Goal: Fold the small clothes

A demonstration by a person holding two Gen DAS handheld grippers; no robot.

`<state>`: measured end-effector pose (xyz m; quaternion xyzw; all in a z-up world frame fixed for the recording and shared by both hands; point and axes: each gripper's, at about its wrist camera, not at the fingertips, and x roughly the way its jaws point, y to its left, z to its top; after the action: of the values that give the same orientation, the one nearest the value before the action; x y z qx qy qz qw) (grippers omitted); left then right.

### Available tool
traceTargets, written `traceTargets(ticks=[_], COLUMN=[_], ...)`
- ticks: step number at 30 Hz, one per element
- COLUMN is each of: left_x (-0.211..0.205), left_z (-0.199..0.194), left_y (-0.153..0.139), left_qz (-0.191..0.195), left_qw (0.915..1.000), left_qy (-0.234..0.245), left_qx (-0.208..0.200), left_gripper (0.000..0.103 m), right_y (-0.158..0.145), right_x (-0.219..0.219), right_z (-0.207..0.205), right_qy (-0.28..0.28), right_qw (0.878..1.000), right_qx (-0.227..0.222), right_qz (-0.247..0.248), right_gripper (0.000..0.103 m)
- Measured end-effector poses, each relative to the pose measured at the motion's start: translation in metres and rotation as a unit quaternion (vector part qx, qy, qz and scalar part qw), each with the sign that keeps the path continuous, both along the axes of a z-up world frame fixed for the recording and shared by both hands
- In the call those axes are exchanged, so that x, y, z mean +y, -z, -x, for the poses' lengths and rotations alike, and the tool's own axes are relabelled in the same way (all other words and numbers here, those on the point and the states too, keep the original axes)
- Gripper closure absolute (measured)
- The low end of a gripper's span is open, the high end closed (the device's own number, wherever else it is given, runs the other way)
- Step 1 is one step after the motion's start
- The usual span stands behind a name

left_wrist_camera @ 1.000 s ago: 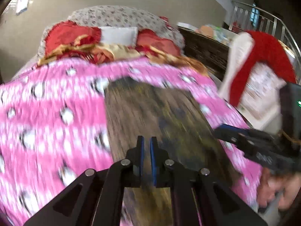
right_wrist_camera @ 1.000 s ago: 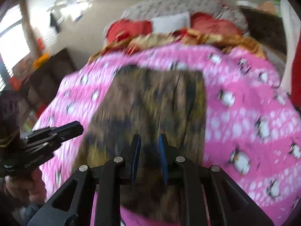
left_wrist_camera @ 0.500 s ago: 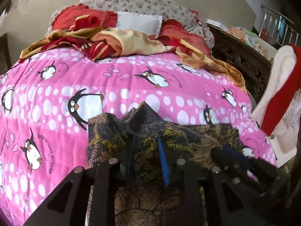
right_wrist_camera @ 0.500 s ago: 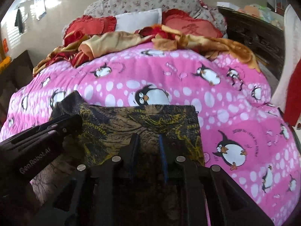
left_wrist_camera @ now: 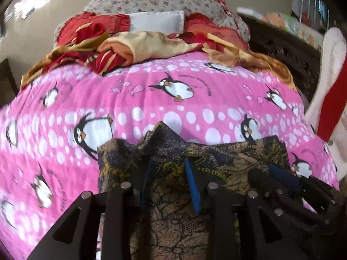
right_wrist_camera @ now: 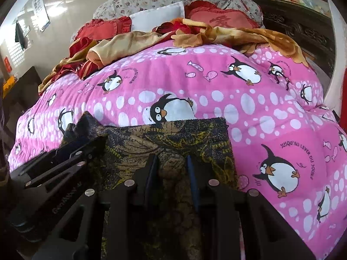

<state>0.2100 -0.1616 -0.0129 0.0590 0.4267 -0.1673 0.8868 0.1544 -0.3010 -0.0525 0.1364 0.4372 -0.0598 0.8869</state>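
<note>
Patterned cloth (left_wrist_camera: 216,162), dark brown with yellow tracery, lies on the pink penguin blanket (left_wrist_camera: 151,99) at the bed's near edge. From the left wrist, the left hand-held gripper (left_wrist_camera: 169,182) stands spread over the cloth's bunched corner. From the right wrist, the right hand-held gripper (right_wrist_camera: 172,173) is likewise spread above the cloth (right_wrist_camera: 173,136), the left one just beside it.

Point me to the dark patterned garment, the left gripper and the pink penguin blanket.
Garment (right_wrist_camera: 173,136): right wrist view, flat upper part near its far edge.
Left gripper (left_wrist_camera: 168,179): left wrist view, midway between its fingertips.
Blanket (right_wrist_camera: 271,108): right wrist view, bare dotted stretch right of the garment.
</note>
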Motion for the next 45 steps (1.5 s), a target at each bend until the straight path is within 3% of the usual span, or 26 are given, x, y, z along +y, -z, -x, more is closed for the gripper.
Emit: traceTargets(ticks=[2,3,4,6,8,13,16,17,18,21,22,27,28,29,31,33,36,38,41,45], left_x=[0.014,0.027,0.042,0.072,0.098,0.124,0.118,0.117,0.115,0.11,0.107,0.104,0.103,0.103,0.109,0.117,0.126,0.125,0.121,0.121], left_z=[0.0,0.003,0.01,0.03,0.05,0.089,0.102,0.104,0.103,0.091,0.086,0.073,0.074,0.077,0.082,0.081,0.078,0.078,0.077,0.075], left_y=[-0.018,-0.031,-0.043,-0.061,-0.059,-0.003,0.028,0.029,0.029,0.033,0.033,0.033,0.033,0.033,0.033,0.035,0.038,0.039,0.039,0.04], left_qz=[0.028,0.055,0.074,0.082,0.081,0.127,0.16,0.172,0.188,0.274,0.28,0.286,0.284,0.272,0.243,0.245,0.268,0.265,0.259,0.271], left_qw=[0.9987,0.9972,0.9961,0.9958,0.9954,0.985,0.9708,0.9699,0.9649,0.9324,0.9299,0.9323,0.9344,0.9398,0.9512,0.9516,0.9452,0.9467,0.9493,0.9461], left_qy=[0.017,0.024,0.03,0.041,0.048,0.083,0.105,0.108,0.116,0.134,0.132,0.11,0.108,0.104,0.088,0.073,0.054,0.054,0.057,0.049], left_qx=[0.039,0.045,0.035,-0.008,-0.019,0.081,0.144,0.134,0.141,0.194,0.199,0.192,0.187,0.179,0.168,0.171,0.179,0.175,0.169,0.171], left_gripper=[0.058,0.043,0.025,0.008,0.008,0.008,0.007,0.005,0.005,0.005,0.005,0.005,0.008,0.013,0.036,0.041,0.041,0.041,0.038,0.036], right_y=[-0.005,-0.009,-0.016,-0.035,-0.054,-0.072,-0.062,-0.06,-0.057,-0.048,-0.047,-0.034,-0.03,-0.027,-0.019,-0.006,0.018,0.037,0.045,0.045], right_x=[0.004,0.004,0.003,-0.002,-0.01,-0.023,-0.026,-0.027,-0.027,-0.031,-0.034,-0.055,-0.063,-0.067,-0.074,-0.077,-0.081,-0.083,-0.08,-0.07], right_z=[0.004,0.006,0.01,0.029,0.056,0.118,0.15,0.157,0.164,0.186,0.19,0.195,0.191,0.188,0.178,0.162,0.134,0.116,0.098,0.074], right_qy=[-0.004,-0.006,-0.009,-0.001,0.004,0.007,-0.004,-0.005,-0.008,-0.013,-0.013,0.001,0.003,0.003,0.001,-0.012,-0.026,-0.029,-0.059,-0.095], right_qw=[1.0,1.0,1.0,0.999,0.997,0.995,0.996,0.996,0.996,0.995,0.994,0.99,0.986,0.982,0.974,0.962,0.941,0.922,0.901,0.897], right_qx=[-0.005,-0.007,-0.006,-0.029,-0.067,-0.096,-0.087,-0.086,-0.088,-0.095,-0.098,-0.098,-0.103,-0.103,-0.102,-0.091,-0.065,-0.041,-0.046,-0.05], right_qz=[0.006,0.003,-0.002,-0.023,-0.039,-0.03,-0.029,-0.031,-0.033,-0.038,-0.043,-0.097,-0.132,-0.156,-0.203,-0.257,-0.33,-0.383,-0.427,-0.429], right_gripper=[0.077,0.077,0.077,0.077,0.076,0.073,0.073,0.073,0.073,0.073,0.073,0.071,0.064,0.055,0.048,0.043,0.043,0.043,0.043,0.044])
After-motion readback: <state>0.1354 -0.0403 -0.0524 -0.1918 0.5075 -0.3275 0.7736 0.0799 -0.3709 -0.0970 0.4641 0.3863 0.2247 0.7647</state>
